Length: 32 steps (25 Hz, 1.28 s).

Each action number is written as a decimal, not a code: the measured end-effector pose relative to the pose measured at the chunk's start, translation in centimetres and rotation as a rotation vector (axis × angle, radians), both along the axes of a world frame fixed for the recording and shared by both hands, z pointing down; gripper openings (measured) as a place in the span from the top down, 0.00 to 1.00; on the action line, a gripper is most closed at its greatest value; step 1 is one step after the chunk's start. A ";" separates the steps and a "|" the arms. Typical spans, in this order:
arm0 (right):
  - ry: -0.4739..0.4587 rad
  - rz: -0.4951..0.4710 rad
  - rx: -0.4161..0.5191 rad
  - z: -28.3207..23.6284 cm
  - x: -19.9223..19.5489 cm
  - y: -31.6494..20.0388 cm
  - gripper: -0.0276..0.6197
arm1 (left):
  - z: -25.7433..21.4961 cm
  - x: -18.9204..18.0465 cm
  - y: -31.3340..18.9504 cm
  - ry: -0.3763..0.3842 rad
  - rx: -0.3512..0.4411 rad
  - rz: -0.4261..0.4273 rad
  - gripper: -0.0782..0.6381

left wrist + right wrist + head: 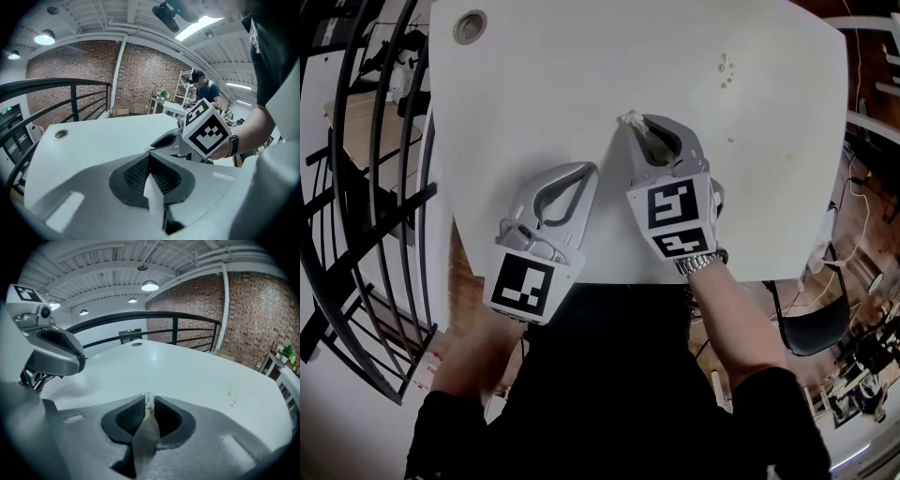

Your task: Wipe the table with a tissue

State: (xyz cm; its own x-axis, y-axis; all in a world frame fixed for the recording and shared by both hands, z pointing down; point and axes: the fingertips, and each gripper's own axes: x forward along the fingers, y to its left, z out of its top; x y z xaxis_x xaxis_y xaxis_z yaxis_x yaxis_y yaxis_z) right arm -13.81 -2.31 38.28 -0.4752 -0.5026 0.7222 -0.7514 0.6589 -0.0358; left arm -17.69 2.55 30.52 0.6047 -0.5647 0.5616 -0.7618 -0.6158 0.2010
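1. While the right gripper (pixel 637 123) clamps a crumpled tissue (pixel 149 401) at its jaw tips, it sits mid-table (pixel 581 66).
2. Left gripper (pixel 589 171), jaws together and empty, lies beside it, nearer the front edge.
3. Crumbs (pixel 727 67) dot the far right.

One left gripper (pixel 592 169), one right gripper (pixel 631 122), one tissue (pixel 149 401), one table (pixel 581 66)

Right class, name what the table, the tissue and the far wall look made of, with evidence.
Table: probably white laminate, smooth and slightly glossy; a lamp reflects in it. Tissue: thin soft paper, crumpled and frayed. Wall: bare red brick, matt, mortar joints visible.
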 end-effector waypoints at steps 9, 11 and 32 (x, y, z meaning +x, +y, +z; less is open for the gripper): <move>0.005 0.014 0.010 0.3 0.0 -0.7 0.88 | 0.3 0.5 0.4 -0.006 0.000 0.018 0.87; 0.002 0.019 0.014 0.4 -0.1 -0.9 0.88 | 0.3 0.4 0.4 -0.005 0.000 0.017 0.87; 0.005 0.089 0.042 -1.1 3.1 -0.8 0.88 | -0.8 2.4 1.1 -0.009 0.024 0.063 0.87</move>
State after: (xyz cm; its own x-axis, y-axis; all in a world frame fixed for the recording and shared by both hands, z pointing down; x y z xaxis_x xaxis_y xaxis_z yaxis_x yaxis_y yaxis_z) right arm -10.75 -3.14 37.19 -0.4238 -0.5729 0.7016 -0.8073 0.5901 -0.0057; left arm -15.30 3.64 29.76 0.6345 -0.5389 0.5541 -0.7229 -0.6674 0.1789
